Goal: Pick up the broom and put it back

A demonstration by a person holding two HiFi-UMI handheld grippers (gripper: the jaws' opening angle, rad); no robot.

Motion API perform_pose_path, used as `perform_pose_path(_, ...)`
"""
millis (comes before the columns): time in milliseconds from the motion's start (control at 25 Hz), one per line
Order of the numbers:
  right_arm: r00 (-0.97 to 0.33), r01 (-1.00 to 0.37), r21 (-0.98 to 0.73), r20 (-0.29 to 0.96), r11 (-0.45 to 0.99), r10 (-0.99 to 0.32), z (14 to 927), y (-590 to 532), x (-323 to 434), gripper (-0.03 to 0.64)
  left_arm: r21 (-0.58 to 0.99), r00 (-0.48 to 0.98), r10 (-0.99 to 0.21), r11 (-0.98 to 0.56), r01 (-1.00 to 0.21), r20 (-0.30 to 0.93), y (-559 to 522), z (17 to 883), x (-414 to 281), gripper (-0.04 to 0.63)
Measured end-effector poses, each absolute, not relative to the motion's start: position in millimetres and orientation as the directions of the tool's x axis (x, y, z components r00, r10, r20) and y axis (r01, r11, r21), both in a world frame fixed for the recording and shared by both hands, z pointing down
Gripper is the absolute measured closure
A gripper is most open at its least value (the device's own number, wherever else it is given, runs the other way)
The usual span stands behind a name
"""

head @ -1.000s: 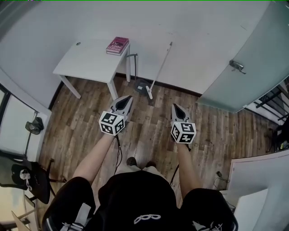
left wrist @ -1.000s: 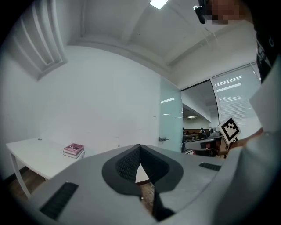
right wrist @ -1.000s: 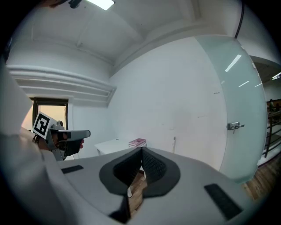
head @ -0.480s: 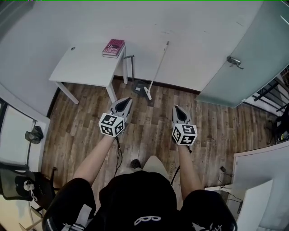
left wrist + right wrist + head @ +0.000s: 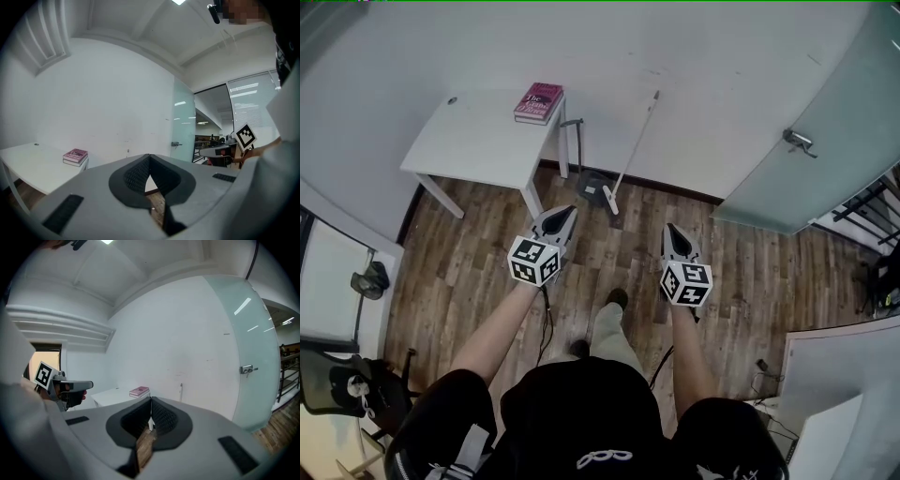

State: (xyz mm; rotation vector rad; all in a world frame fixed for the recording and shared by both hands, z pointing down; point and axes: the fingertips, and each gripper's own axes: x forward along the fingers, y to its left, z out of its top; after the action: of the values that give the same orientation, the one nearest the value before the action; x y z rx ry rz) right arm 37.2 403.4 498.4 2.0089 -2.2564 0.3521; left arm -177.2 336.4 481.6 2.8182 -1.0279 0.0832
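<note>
The broom [image 5: 633, 150] has a thin white handle and leans against the white wall, its head on the wooden floor beside a dark dustpan [image 5: 592, 182]. In the right gripper view the broom's handle tip [image 5: 181, 388] shows just above the jaws. My left gripper [image 5: 566, 212] is held out over the floor, short of the dustpan, its jaws meeting with nothing between them. My right gripper [image 5: 669, 229] is level with it to the right, also shut and empty. Both point towards the wall, apart from the broom.
A white table [image 5: 469, 141] stands left of the broom with a pink book [image 5: 538, 101] on its corner. A frosted glass door [image 5: 825, 141] with a metal handle is at the right. A black chair [image 5: 356, 375] sits at the lower left, and the person's leg [image 5: 607, 328] is between the arms.
The person has stepped forward: a leg and foot now reach out between the arms. Both grippers have shifted slightly forward and down. Their jaws have not changed.
</note>
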Motion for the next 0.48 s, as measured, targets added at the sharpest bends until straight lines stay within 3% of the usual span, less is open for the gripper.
perform_pose_path(480, -0.154, -0.984, -0.127, 0.233, 0.127, -0.96, 499, 254, 93, 0.594, 0.097, 0.747, -0.651, -0.742, -0.663, 0.13, 199, 478, -121, 0.574)
